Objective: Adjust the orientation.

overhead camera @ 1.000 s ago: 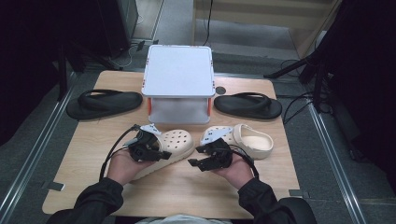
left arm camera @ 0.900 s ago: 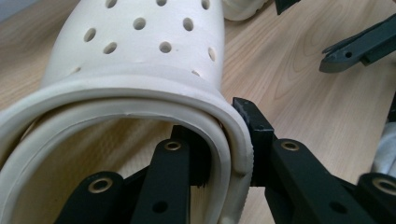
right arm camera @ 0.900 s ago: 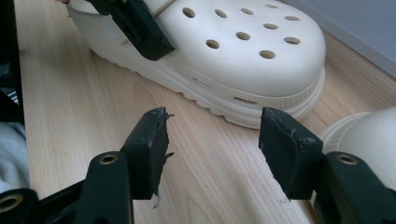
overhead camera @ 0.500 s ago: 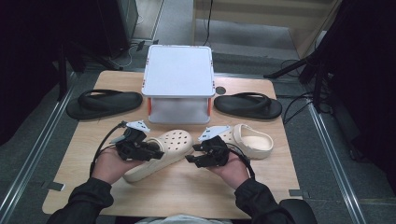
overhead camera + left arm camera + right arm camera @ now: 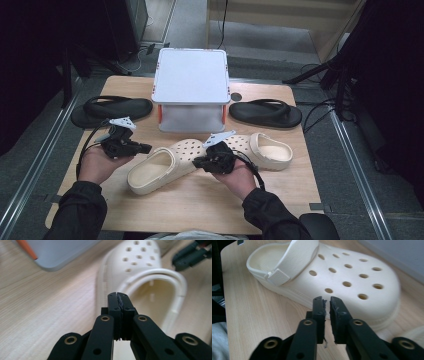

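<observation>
Two cream clogs lie on the wooden table [image 5: 200, 205]. The left clog [image 5: 160, 170] lies slanted, toe toward the box. The right clog [image 5: 267, 150] sits behind my right hand. My left gripper [image 5: 146, 148] hangs just left of the left clog, clear of it. Its jaws have just been closing and are shut with nothing between them [image 5: 117, 296]; the clog's heel opening [image 5: 150, 292] lies ahead. My right gripper [image 5: 197, 162] points at the left clog's toe [image 5: 342, 275]. Its jaws have just been closing too and stand nearly together, empty [image 5: 326, 301].
A white lidded box [image 5: 191, 87] stands at the back middle of the table. One black flip-flop [image 5: 112, 109] lies to its left and another [image 5: 265, 112] to its right. Cables trail from both grippers.
My left hand has pulled away to the left, off the left clog. My right hand has slid slightly left. Both grippers' jaws have closed.
</observation>
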Demonstrator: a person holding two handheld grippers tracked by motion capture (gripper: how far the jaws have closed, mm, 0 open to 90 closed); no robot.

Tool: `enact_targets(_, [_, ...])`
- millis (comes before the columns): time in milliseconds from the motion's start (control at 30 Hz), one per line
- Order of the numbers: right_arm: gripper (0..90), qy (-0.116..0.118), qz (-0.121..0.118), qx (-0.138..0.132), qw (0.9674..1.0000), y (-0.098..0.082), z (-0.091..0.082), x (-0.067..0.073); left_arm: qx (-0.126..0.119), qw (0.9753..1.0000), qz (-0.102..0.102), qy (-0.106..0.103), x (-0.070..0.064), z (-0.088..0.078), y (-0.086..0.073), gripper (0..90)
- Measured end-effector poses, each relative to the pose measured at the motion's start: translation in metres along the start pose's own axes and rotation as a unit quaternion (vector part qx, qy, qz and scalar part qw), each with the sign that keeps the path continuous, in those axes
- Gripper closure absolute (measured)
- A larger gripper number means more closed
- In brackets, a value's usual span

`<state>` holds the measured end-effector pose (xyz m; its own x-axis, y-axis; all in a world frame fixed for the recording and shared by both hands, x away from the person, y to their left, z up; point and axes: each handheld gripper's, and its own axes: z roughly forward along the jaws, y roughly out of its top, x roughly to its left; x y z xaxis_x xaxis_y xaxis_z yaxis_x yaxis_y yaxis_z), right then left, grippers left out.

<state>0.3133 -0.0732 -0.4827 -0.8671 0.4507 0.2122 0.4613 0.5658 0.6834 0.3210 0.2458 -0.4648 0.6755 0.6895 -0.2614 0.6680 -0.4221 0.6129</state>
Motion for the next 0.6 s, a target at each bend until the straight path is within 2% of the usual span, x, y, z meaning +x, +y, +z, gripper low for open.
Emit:
enact_targets(67, [90.0, 0.004, -0.001, 0.012, 0.9999, -0.004, 0.012, 0.004, 0.005, 1.0, -0.007, 0.0, 0.009, 0.009, -0.005, 90.0])
enact_targets(100, [90.0, 0.001, -0.003, 0.017, 0.9998, -0.005, 0.016, 0.005, 0.011, 0.9999, -0.009, -0.008, 0.012, 0.014, -0.008, 90.0])
enact_targets(200, [90.0, -0.002, -0.003, 0.028, 0.9996, -0.006, 0.025, 0.008, 0.025, 0.9996, -0.013, -0.005, 0.013, 0.021, -0.01, 90.0])
enact_targets(300, [90.0, 0.003, 0.001, 0.03, 0.9995, -0.006, 0.03, 0.009, 0.023, 0.9996, -0.017, -0.006, 0.014, 0.021, -0.011, 90.0])
enact_targets(433, [90.0, -0.001, 0.001, 0.029, 0.9996, -0.006, 0.035, 0.011, 0.024, 0.9994, -0.022, -0.008, 0.014, 0.021, -0.014, 90.0])
enact_targets(600, [90.0, 0.003, 0.016, 0.024, 0.9996, -0.005, 0.035, 0.005, 0.024, 0.9993, -0.023, -0.017, 0.008, 0.02, -0.017, 90.0])
